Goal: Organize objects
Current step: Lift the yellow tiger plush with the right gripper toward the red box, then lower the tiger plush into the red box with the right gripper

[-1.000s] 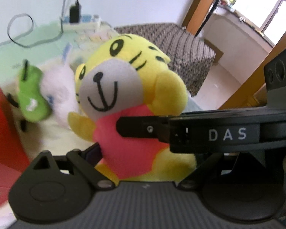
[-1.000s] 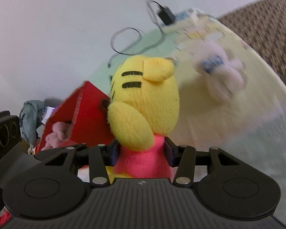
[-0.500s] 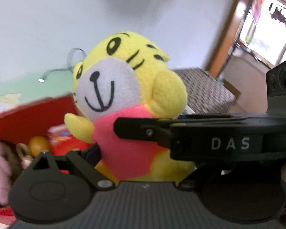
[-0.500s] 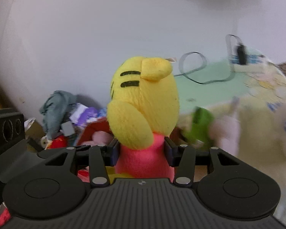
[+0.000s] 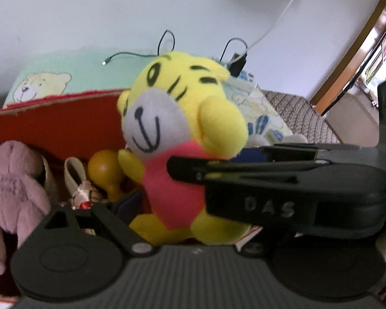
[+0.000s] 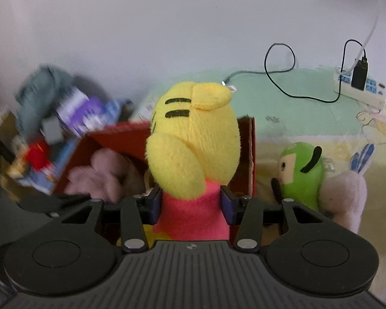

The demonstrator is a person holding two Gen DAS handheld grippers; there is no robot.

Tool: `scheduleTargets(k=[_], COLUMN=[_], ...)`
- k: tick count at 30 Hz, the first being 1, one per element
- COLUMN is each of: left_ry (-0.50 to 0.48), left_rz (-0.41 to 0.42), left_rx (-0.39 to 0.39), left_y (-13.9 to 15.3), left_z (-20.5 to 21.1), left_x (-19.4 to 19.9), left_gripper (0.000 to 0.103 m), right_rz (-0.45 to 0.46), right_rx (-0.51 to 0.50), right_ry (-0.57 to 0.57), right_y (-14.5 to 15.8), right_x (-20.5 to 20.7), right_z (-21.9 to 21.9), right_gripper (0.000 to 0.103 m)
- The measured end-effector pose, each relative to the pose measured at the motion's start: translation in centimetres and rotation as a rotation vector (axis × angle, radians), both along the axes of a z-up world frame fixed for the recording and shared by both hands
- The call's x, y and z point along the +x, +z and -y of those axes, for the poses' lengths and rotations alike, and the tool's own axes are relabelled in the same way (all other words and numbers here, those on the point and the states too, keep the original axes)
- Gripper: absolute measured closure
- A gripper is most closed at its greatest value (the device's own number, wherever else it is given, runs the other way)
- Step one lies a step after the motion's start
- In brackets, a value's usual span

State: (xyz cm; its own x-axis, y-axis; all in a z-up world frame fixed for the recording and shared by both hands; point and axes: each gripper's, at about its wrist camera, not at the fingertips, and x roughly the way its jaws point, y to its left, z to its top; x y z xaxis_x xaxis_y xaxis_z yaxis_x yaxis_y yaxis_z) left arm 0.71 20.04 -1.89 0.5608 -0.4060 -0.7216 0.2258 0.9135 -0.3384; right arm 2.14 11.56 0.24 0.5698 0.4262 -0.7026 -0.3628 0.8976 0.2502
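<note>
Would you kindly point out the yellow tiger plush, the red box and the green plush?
yellow tiger plush (image 6: 193, 139): right wrist view, back of head.
red box (image 5: 59, 126): left wrist view, inner wall.
green plush (image 6: 302, 177): right wrist view, head.

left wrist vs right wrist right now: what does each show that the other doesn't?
Left wrist only: the tiger plush's face, a yellow maraca inside the red box, the bear print on the bedding, a wooden door frame.
Right wrist only: the right gripper shut on the plush's pink torso, a green plush outside the box, a power strip, blurred clutter at left.
Both: the yellow tiger plush, the red box, the pink plush in it.
</note>
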Motion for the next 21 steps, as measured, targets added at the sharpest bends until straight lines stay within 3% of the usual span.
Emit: scheduleTargets(k=[5, 12, 14, 16, 18, 21], left_ry=[-0.027, -0.018, -0.023, -0.029, -0.033, -0.040], left_rz=[-0.038, -0.080, -0.080, -0.073, -0.079, -0.079], left_rx=[-0.045, -0.052, -0.042, -0.009, 0.016, 0.057], left_y=[-1.5, -2.9, -3.0, -3.0, -3.2, -3.4], left_z=[-0.5, -1.2, -0.9, -0.3, 0.3, 1.0], left_x=[0.3, 2.1, 2.2, 2.3, 2.4, 2.5], left_gripper=[0.014, 0.014, 0.014, 0.014, 0.014, 0.014], right_rz=[-0.105, -0.017, -0.027, -0.048, -0.056, -0.063], right_rx=[-0.031, 0.047, 0.123, 0.131, 0.120, 0.132], right_ry=[0.030, -0.041, -0.049, -0.071, -0.078, -0.092], right_y=[-1.4, -0.4, -0.4, -0.7, -1.2, -1.8], right_x=[0.9, 0.2, 0.5, 0.6, 0.6, 0.2], right_z=[0.1, 2.0, 2.5, 2.8, 2.8, 3.1], right_gripper=[0.053, 0.044, 0.048, 0.064, 0.073, 0.075])
